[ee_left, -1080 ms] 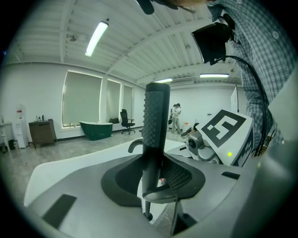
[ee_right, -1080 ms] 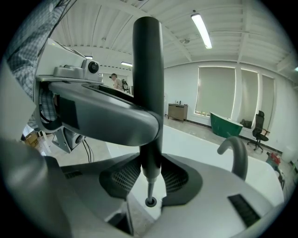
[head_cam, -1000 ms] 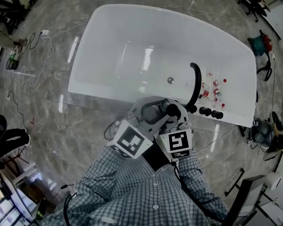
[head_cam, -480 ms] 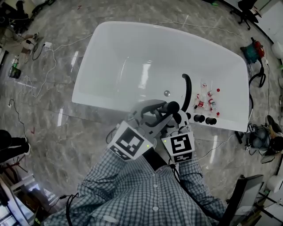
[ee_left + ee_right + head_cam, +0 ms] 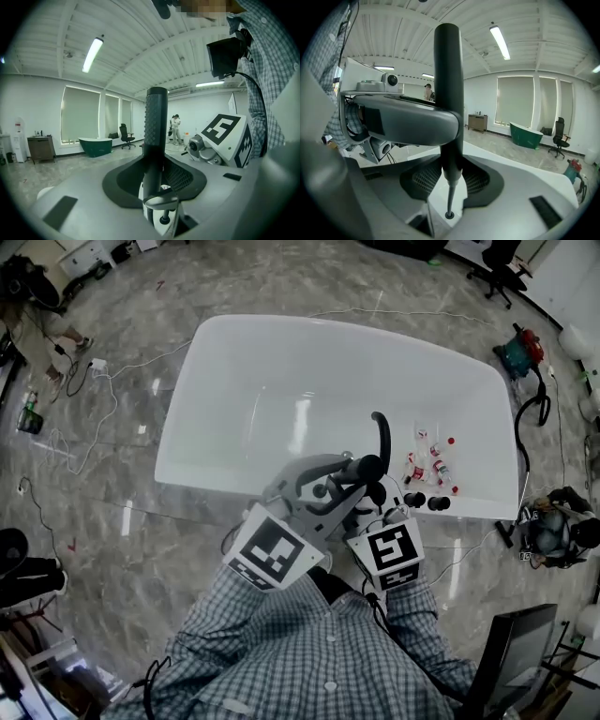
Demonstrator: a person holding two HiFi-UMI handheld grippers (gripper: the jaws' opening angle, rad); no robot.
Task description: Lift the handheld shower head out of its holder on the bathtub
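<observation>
The black handheld shower head [image 5: 367,468] stands upright over the near rim of the white bathtub [image 5: 225,362]. My left gripper [image 5: 349,472] and right gripper [image 5: 374,487] are both shut on it from opposite sides. In the left gripper view its ribbed handle [image 5: 155,122] rises between the dark pads [image 5: 123,180] of the left gripper [image 5: 153,174]. In the right gripper view the smooth black stem [image 5: 449,93] sits in the right gripper [image 5: 451,174]. A thin hose [image 5: 450,199] runs from it down to a hole [image 5: 449,215] in the rim.
A curved black spout [image 5: 381,435] and black knobs [image 5: 424,502] stand on the rim just right of the grippers. Small red-and-white bottles [image 5: 429,463] lie beside them. Cables [image 5: 94,399] and tools lie on the marble floor around the tub. A green tub [image 5: 95,146] stands far off.
Both grippers and the shower head have risen from the rim, now higher relative to the knobs. The head camera has tilted, so the tub sits lower in the view.
</observation>
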